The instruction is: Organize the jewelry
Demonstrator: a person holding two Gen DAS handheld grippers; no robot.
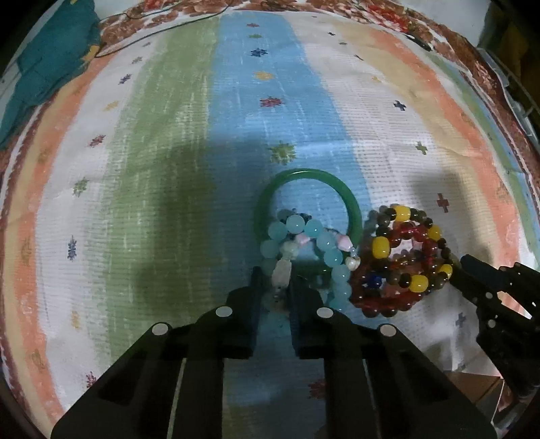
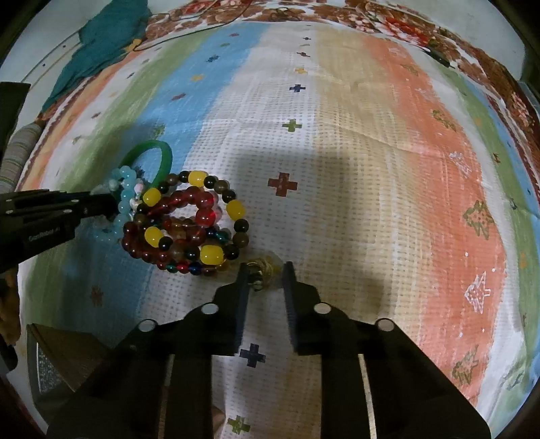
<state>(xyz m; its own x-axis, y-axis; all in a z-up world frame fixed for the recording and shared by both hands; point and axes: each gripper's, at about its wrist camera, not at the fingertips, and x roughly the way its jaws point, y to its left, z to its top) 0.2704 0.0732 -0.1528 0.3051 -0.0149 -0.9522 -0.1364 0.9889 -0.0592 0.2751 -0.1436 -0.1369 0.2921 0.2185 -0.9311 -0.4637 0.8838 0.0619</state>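
Note:
A pile of jewelry lies on the striped cloth (image 1: 168, 169). A green bangle (image 1: 303, 175) lies under a light blue bead bracelet (image 1: 293, 229). My left gripper (image 1: 275, 275) is shut on a pale stone of that blue bracelet (image 1: 281, 273). Beside it lies a heap of red, dark and yellow bead bracelets (image 1: 401, 263), also in the right wrist view (image 2: 189, 219). My right gripper (image 2: 263, 270) has its jaws apart around a small gold-coloured piece (image 2: 261, 266) at the heap's near edge; a firm hold does not show.
A teal cloth (image 2: 108, 33) and a thin cord (image 2: 189, 30) lie at the far left of the bed. A floral border (image 2: 371, 17) runs along the far edge. A brown box corner (image 2: 60, 354) sits at the lower left of the right wrist view.

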